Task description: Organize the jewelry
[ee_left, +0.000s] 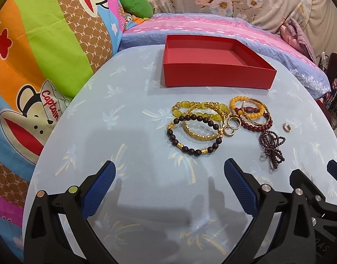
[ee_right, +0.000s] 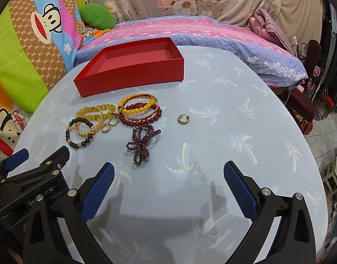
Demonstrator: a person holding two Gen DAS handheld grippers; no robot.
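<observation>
Both the left gripper (ee_left: 168,176) and right gripper (ee_right: 168,176) hover with fingers spread wide, holding nothing. Ahead, the tangled bracelets (ee_left: 197,127) and a lone earring (ee_right: 183,119) lie just before the empty red box (ee_left: 214,66), likely their destination. The pale-blue palm-print worktop (ee_left: 129,136) abuts a bed (ee_right: 190,30).

Both cameras sit low over the near edge of the round table (ee_left: 129,114), looking forward and slightly down between their own blue-padded fingers (ee_left: 98,189). The left view faces the red box (ee_left: 214,74) nearly head-on; the right view stands just beside it, so the red box (ee_right: 133,74) falls to its left. Both share the jewelry pile (ee_left: 214,123), the box and the bed (ee_right: 190,28) behind.
</observation>
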